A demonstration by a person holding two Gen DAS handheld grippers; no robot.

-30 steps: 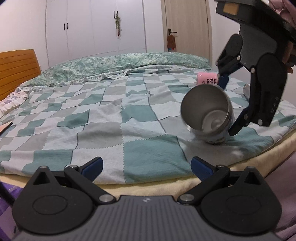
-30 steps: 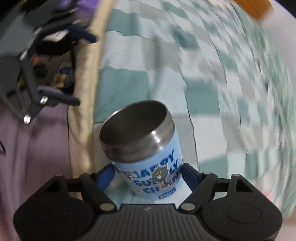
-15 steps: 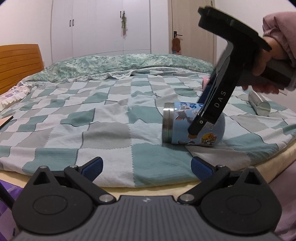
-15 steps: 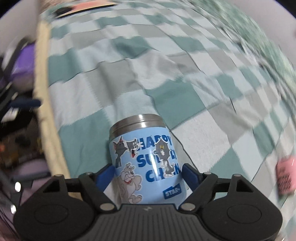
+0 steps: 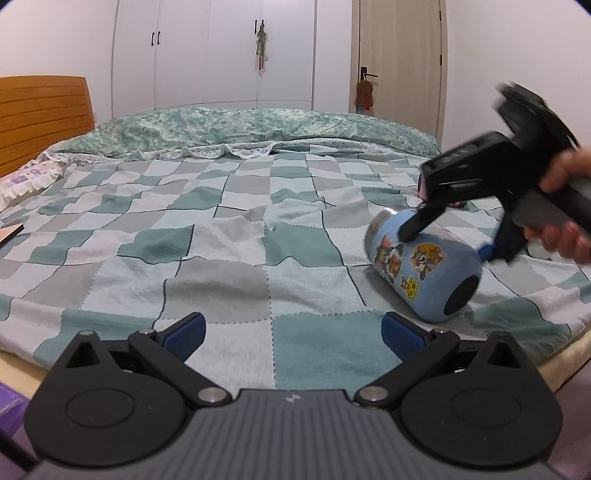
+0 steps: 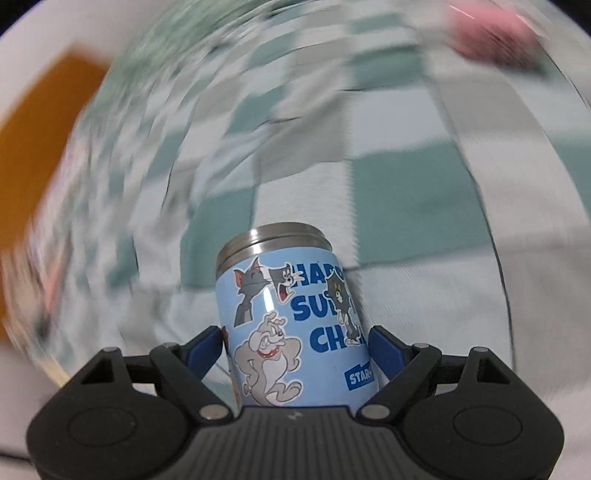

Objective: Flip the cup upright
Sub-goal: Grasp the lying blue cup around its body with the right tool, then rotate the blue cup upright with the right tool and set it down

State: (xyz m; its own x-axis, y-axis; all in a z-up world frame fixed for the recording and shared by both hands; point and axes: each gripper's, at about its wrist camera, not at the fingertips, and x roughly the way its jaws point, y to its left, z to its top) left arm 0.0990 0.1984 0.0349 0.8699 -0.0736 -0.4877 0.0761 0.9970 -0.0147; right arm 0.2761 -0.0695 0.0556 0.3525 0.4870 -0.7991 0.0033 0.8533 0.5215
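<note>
The blue cartoon-print steel cup (image 5: 421, 264) is tilted on its side at the right of the bed, black base toward me and steel rim pointing away. My right gripper (image 5: 448, 236) is shut on its body, a hand holding the handle. In the right wrist view the cup (image 6: 295, 325) sits between the blue pads of the right gripper (image 6: 297, 347), rim away from the camera. My left gripper (image 5: 293, 332) is open and empty, low at the bed's near edge, left of the cup.
The checkered teal and grey quilt (image 5: 221, 236) covers the bed, with a wooden headboard (image 5: 40, 114) at the left. A pink cup (image 6: 495, 35) lies blurred beyond. The bed's near edge (image 5: 554, 369) drops off at the right.
The right gripper has swung the held cup round: its mouth faced the left camera, then its side, and now its base faces it. The left gripper has stayed still.
</note>
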